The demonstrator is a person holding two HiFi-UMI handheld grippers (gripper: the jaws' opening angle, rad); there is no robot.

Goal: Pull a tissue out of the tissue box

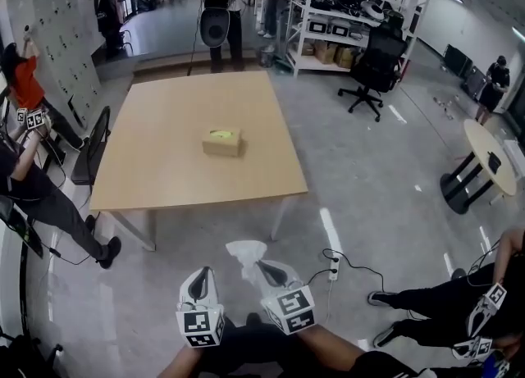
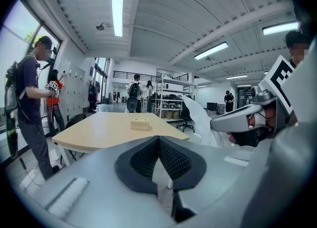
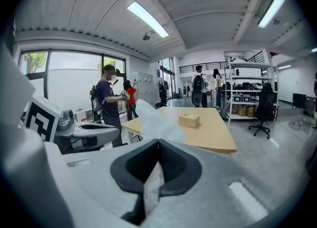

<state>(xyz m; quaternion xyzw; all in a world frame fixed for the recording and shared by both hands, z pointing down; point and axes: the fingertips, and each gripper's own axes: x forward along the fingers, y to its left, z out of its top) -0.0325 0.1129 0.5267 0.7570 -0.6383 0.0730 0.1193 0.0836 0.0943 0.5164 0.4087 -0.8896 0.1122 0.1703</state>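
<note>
Step in hand: by the look of it the tissue [image 1: 246, 255] is already out of the tissue box [image 1: 222, 141]; what is left is to carry it without dropping it.
How to do it well: the right gripper [image 1: 264, 268] should hold its pinch firm. It should move without jerks, because the sheet is light and probably flaps easily. It should also stay clear of the left gripper [image 1: 199, 280], so that the loose end does not catch there.
Right fingers: closed on the tissue; one edge is pinched between them and the rest stands up above.
Left fingers: closed together, with no tissue rising out of them.
Look of the tissue: white, thin, half transparent, crumpled, standing up; it likely tears easily.
Place of the tissue: in the air over the floor, well apart from the bench [image 1: 164, 163].
Tissue box: low, tan, with a yellow-green opening on top, near the middle of the bench.
</note>
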